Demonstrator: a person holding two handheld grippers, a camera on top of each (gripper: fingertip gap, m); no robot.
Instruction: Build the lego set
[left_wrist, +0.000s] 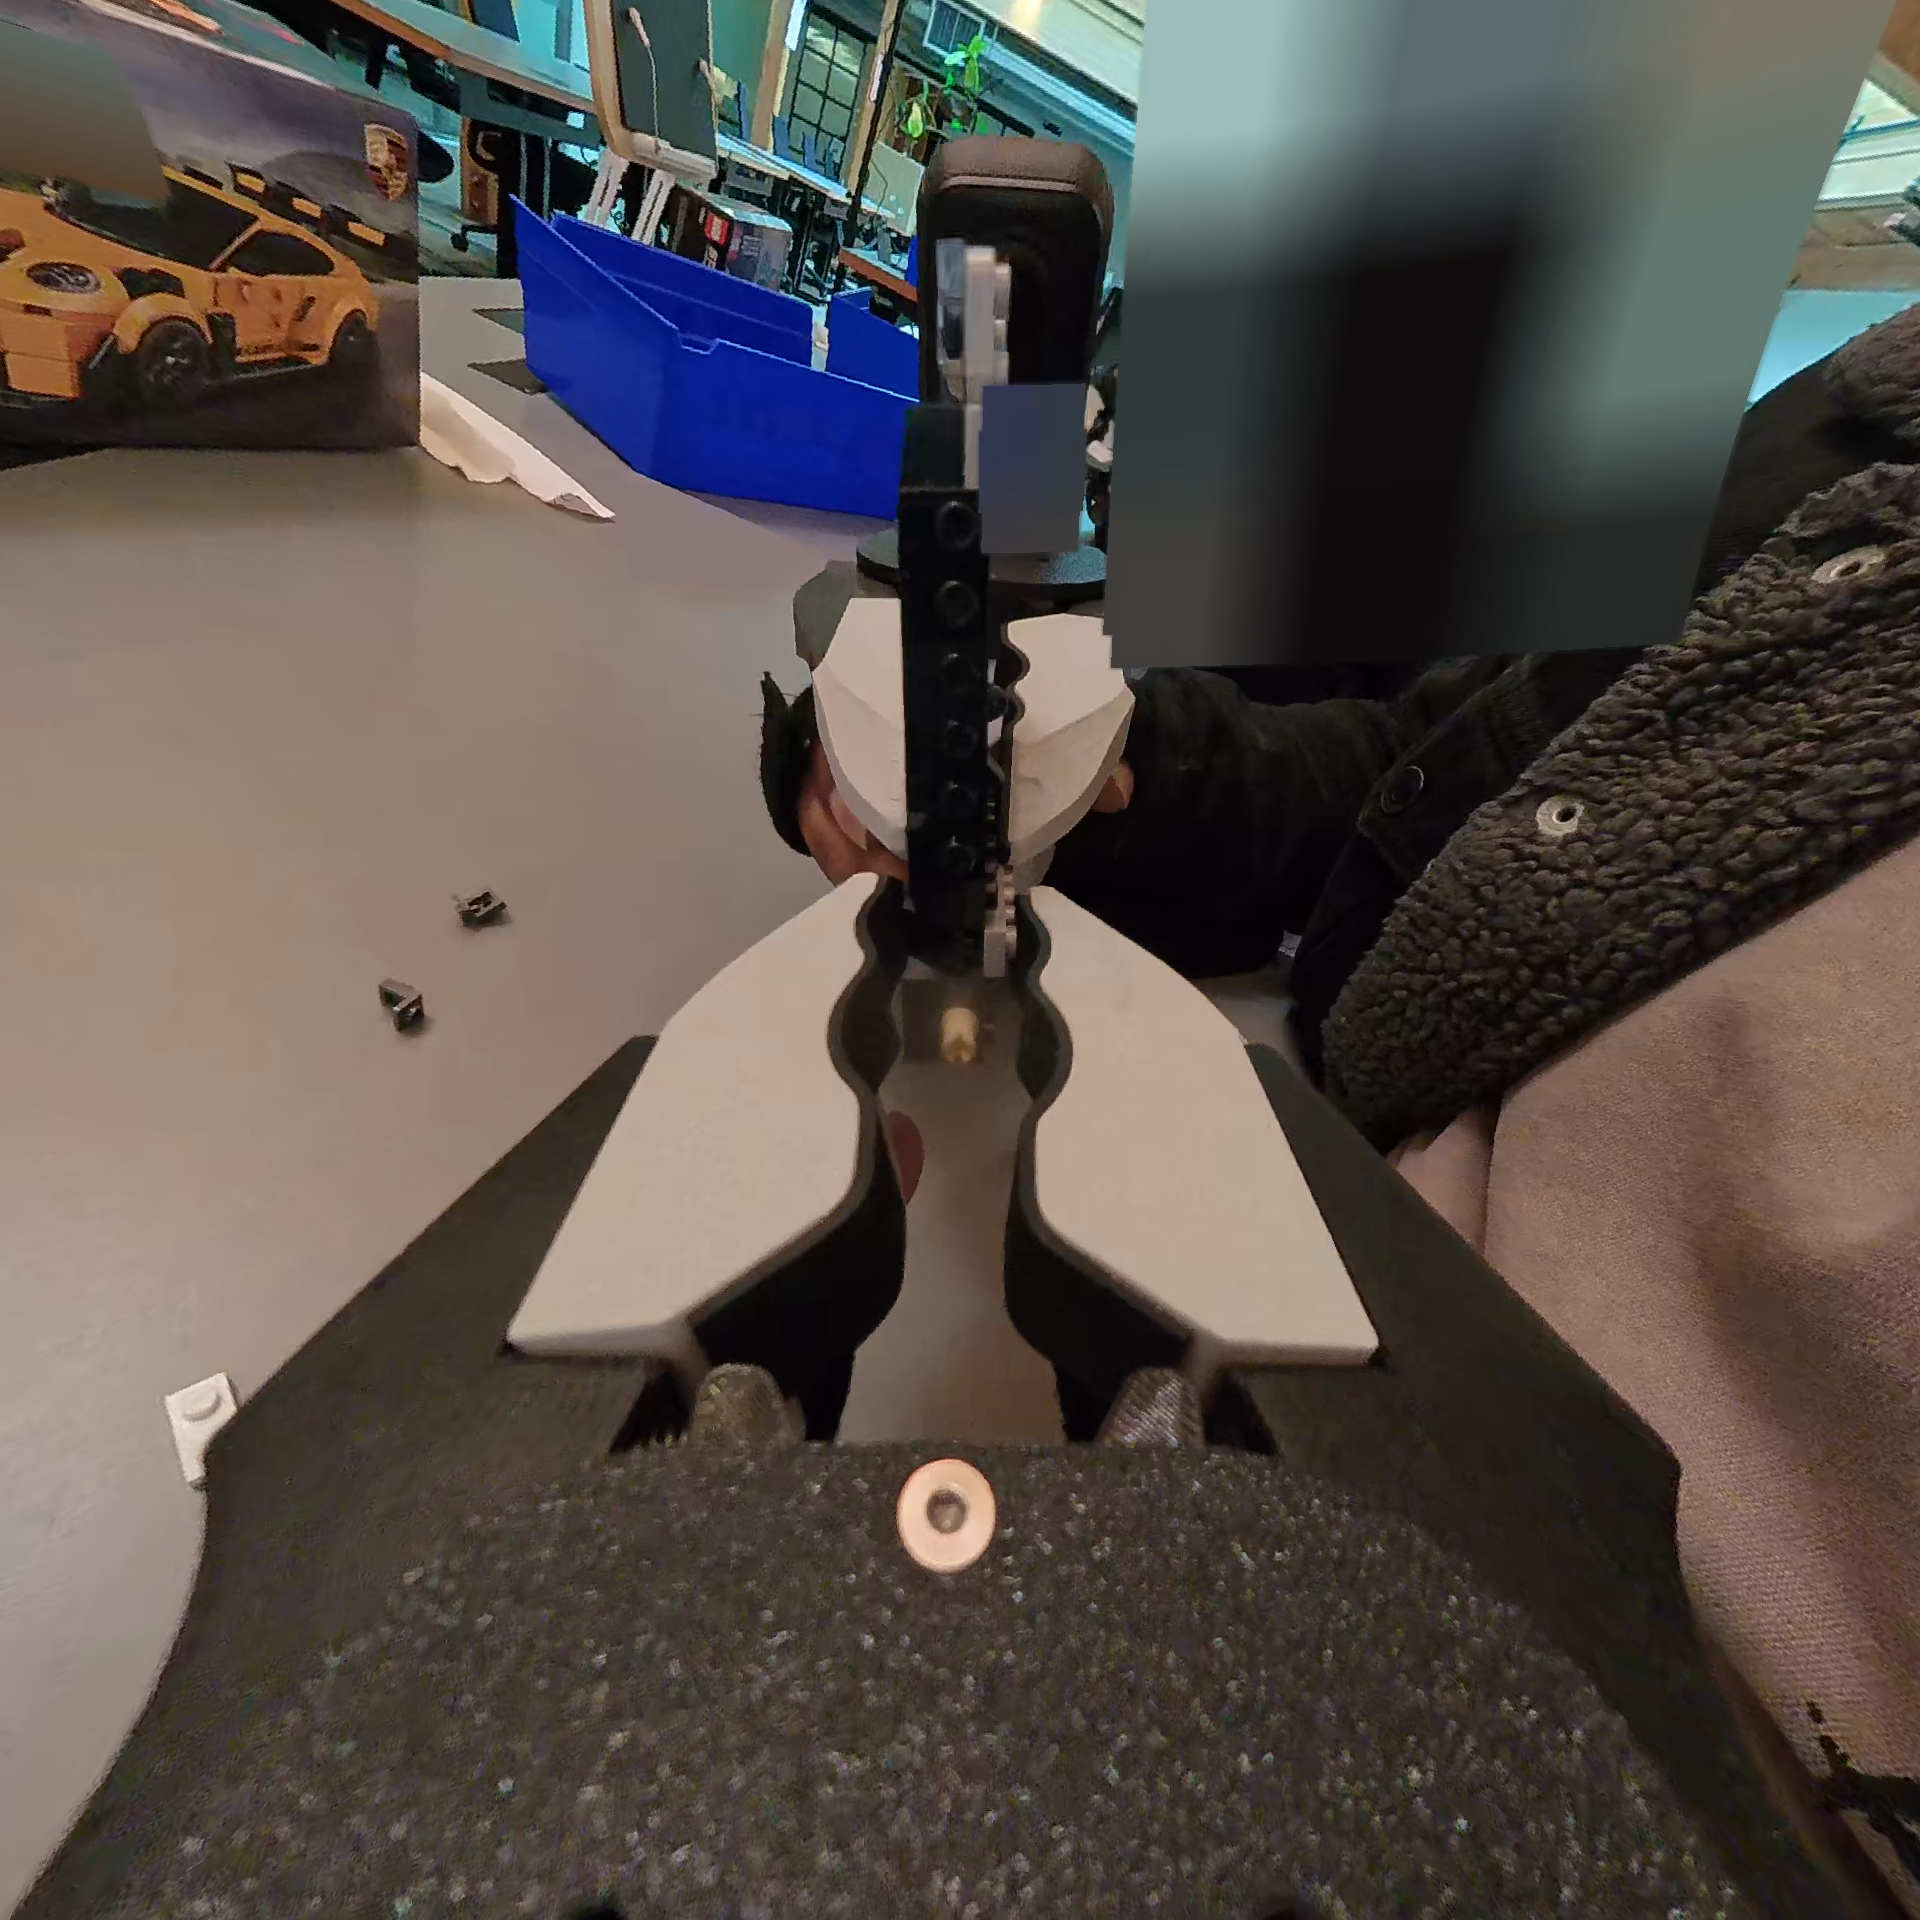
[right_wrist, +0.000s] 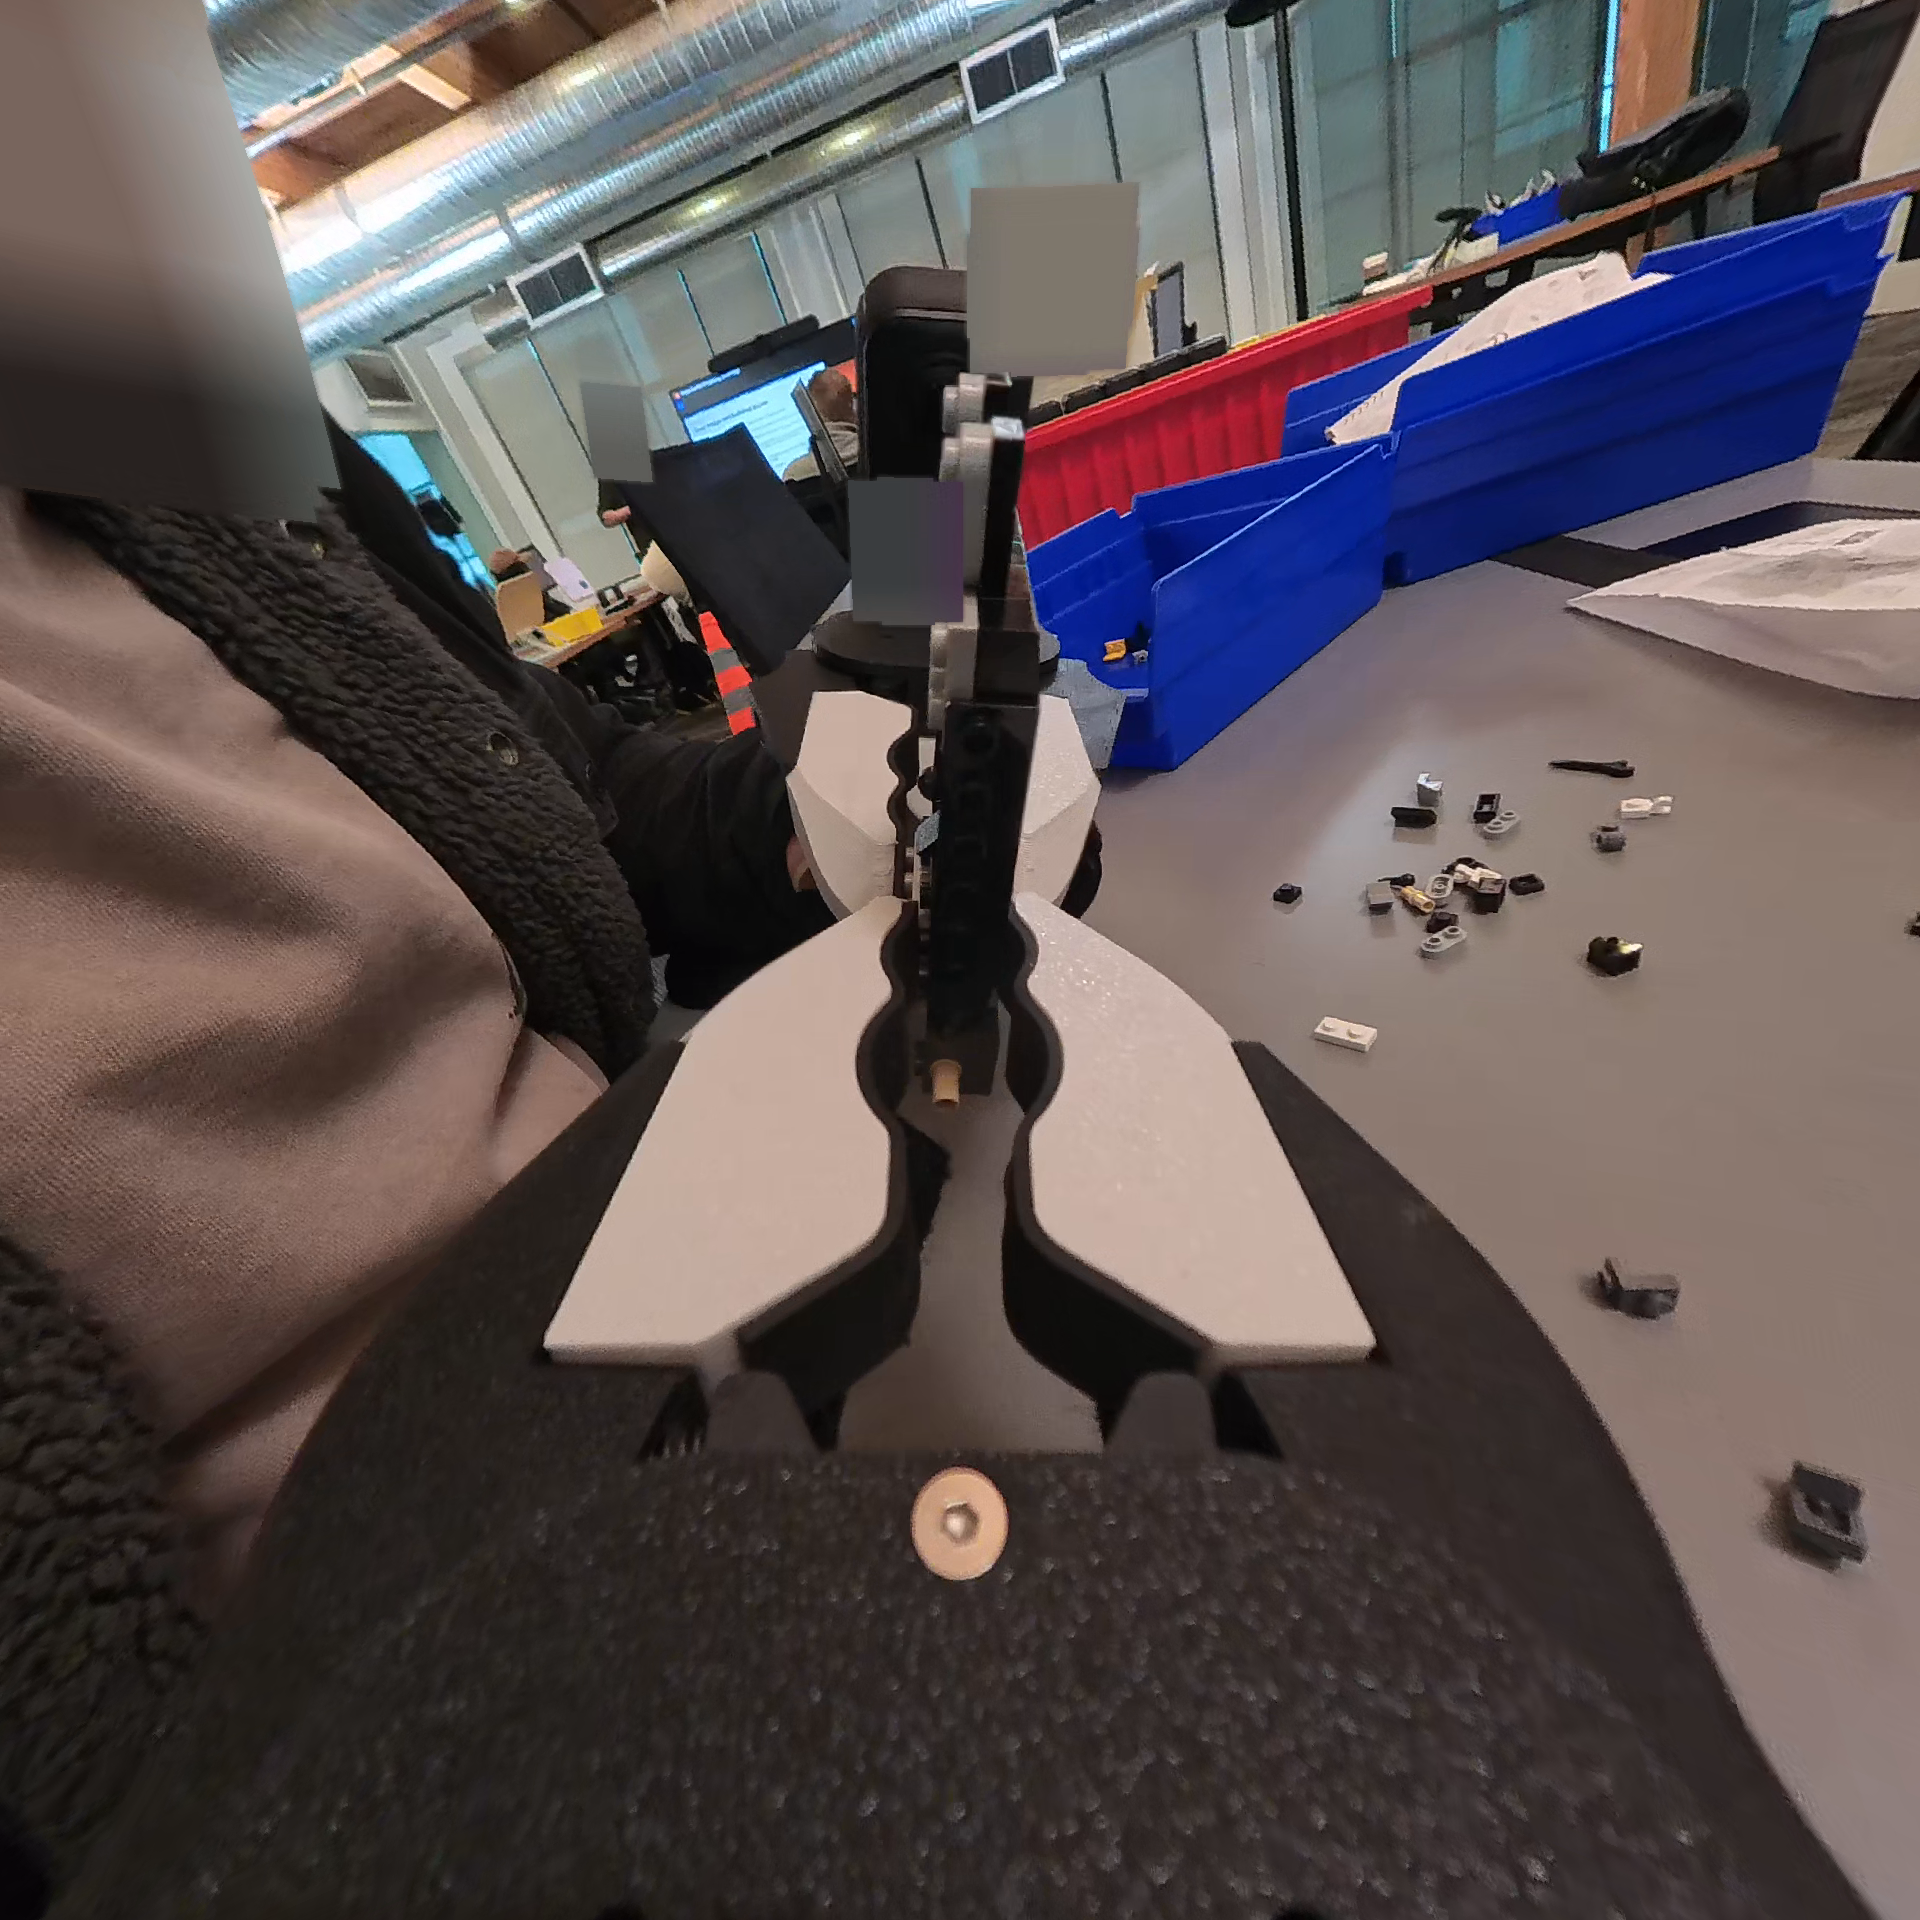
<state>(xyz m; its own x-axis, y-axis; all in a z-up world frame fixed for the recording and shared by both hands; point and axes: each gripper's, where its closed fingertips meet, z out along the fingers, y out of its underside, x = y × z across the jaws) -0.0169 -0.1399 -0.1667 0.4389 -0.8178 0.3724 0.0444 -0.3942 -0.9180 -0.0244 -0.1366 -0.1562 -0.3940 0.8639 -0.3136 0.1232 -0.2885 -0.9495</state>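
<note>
Both the left gripper (left_wrist: 951, 935) and right gripper (right_wrist: 956, 935) clench one black lego beam (left_wrist: 951, 727) between them, above a grey table (left_wrist: 312, 727). Loose pieces (right_wrist: 1455, 883) lie right of the right gripper, blue bins (right_wrist: 1558, 447) beyond.

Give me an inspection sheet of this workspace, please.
Surface: grey table, mostly bare.
Job's things: black-and-grey lego assembly held off the table between both grippers; loose lego pieces scattered.
Clutter: set box, paper sheet, blue bins, red bin.
Grippers: left gripper and right gripper each shut on opposite ends of the assembly.
Cables: nothing seen.
Surroundings: open office, ceiling ducts, people beyond.
</note>
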